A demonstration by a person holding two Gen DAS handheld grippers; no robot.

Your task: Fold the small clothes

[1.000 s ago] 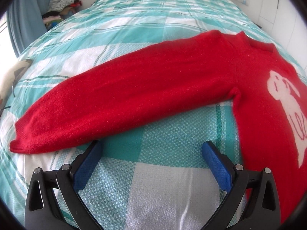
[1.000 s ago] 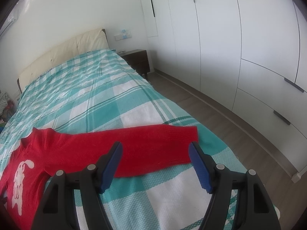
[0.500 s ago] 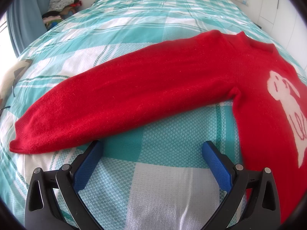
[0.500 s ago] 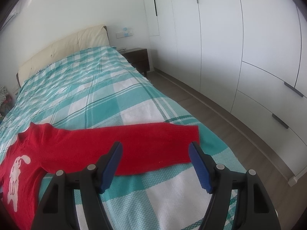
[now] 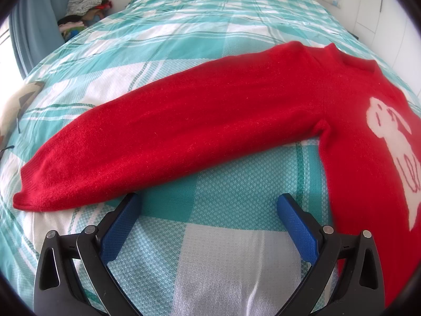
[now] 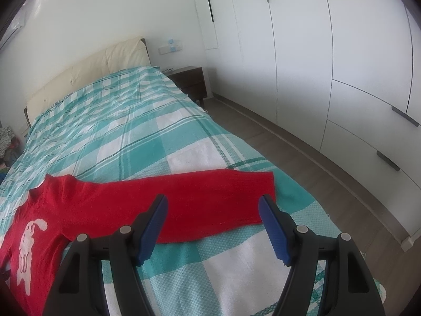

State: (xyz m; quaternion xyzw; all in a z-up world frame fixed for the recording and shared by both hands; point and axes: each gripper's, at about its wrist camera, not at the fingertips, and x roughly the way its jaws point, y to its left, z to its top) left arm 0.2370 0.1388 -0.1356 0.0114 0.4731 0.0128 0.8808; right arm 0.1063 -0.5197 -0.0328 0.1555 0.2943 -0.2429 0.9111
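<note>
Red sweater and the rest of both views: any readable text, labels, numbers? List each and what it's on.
No readable text in either view.
red sweater: white animal figure on the chest, with red scribble marks at its lower part; too unclear to read as letters.
wall plate beside the headboard: blue-marked, too small to read.
bedspread, wardrobe doors: no lettering shows.
</note>
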